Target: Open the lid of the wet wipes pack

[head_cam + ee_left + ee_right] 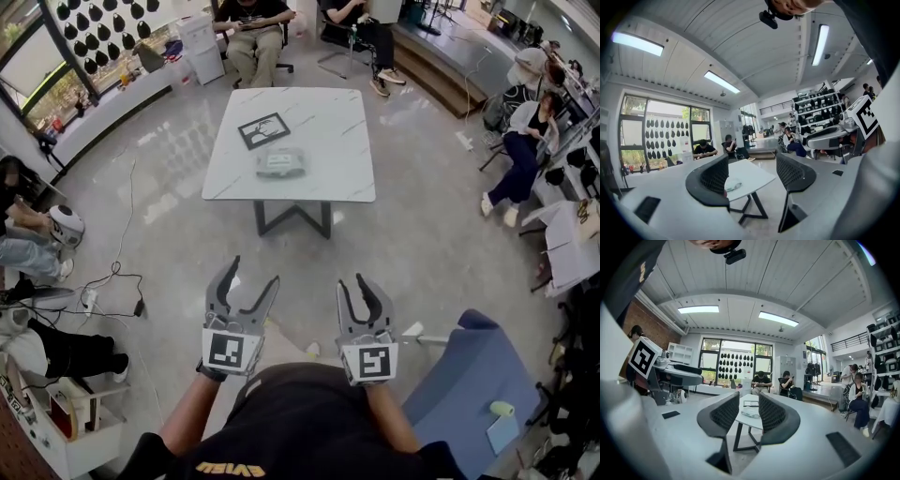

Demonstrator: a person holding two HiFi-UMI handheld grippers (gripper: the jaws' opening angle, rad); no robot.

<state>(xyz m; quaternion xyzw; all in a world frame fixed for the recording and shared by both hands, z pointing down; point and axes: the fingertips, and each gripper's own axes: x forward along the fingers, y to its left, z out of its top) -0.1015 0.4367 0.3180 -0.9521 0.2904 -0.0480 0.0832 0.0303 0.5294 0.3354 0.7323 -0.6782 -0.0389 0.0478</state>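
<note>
The wet wipes pack (pixel 280 162) lies flat on a white square table (pixel 323 131) across the floor, well ahead of both grippers. Beside it, further back, lies a black-framed card (pixel 263 130). My left gripper (pixel 251 274) is held level in front of the person's body, jaws wide open and empty. My right gripper (pixel 354 283) is level beside it, jaws partly open and empty. Between the left gripper's (pixel 752 174) jaws, the left gripper view shows the pack (pixel 732 185) far off. The right gripper view frames the pack (pixel 751 414) beyond its gripper (pixel 748 402).
Seated people ring the room: two at the back (pixel 253 37), one at the right (pixel 525 150), one at the left edge (pixel 19 225). A blue chair (pixel 478 375) stands close at the right. Cables and a power strip (pixel 103 295) lie on the floor at the left.
</note>
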